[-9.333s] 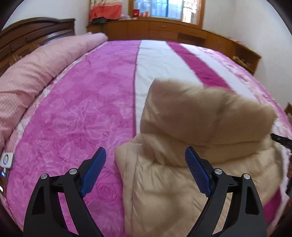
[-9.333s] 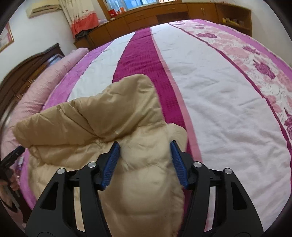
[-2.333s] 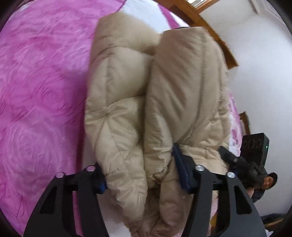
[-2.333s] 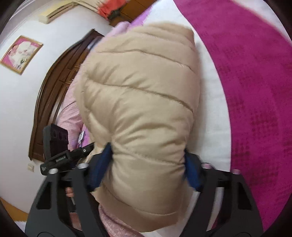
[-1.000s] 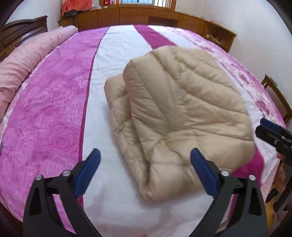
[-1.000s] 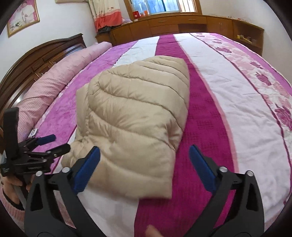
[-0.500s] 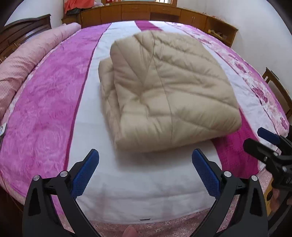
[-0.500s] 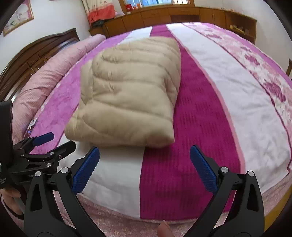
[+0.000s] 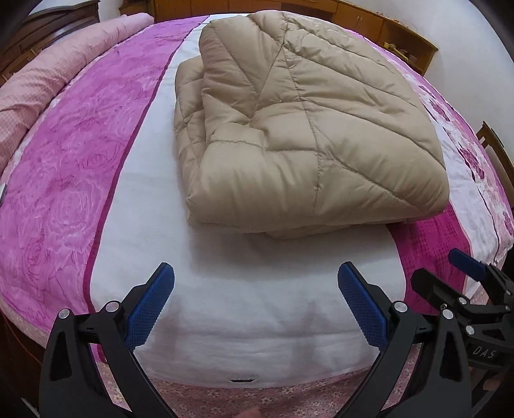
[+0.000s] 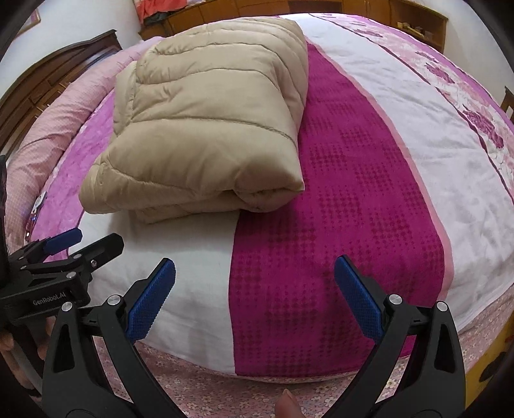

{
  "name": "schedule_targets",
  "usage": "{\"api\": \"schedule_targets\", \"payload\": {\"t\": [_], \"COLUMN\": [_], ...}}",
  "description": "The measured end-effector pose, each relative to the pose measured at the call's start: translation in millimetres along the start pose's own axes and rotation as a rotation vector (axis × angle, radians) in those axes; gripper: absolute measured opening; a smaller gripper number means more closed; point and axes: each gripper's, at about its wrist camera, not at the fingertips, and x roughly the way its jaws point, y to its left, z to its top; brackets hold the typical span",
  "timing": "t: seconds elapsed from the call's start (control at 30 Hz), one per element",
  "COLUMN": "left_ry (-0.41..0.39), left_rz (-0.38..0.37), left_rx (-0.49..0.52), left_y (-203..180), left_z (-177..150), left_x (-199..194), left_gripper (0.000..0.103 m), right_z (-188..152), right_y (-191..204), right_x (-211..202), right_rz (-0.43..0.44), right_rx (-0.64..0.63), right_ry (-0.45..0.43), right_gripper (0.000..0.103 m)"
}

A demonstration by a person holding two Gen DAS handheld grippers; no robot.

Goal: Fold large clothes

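Folded beige quilted jacket [image 9: 298,128] lies as a compact bundle on the bed [image 9: 225,289], straddling the white and magenta stripes of the cover, at 12 o'clock from both grippers. Left gripper [image 9: 255,287] hangs above the bed's near edge, fingers spread wide, holding nothing. Right gripper [image 10: 253,284] likewise: fingers wide apart, empty, well apart from the jacket.

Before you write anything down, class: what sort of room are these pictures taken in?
Almost certainly a home bedroom: a large bed with a pink striped bedspread, a dark wooden headboard behind a rolled pink quilt, and wooden cabinets along the far wall.
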Motion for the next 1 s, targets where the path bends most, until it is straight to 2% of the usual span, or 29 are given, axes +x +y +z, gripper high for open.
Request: {"api": "schedule_targets", "payload": {"t": [0.2,1.0], "left_ry": [0.017,0.030], "left_rz": [-0.006,0.026], "left_rx": [-0.024,0.003], "left_y": [2.1,-1.5], "left_z": [-1.4,-3.0], "left_x": [2.6,6.0], "left_gripper": [0.097,0.097], "right_z": [1.4,3.0], "right_y": [-1.7,3.5], "right_x": [2.0,3.5], "right_rz": [0.003,0.010], "right_rx": [0.020,0.019], "right_ry": [0.016,0.028], "right_gripper": [0.098,0.098]}}
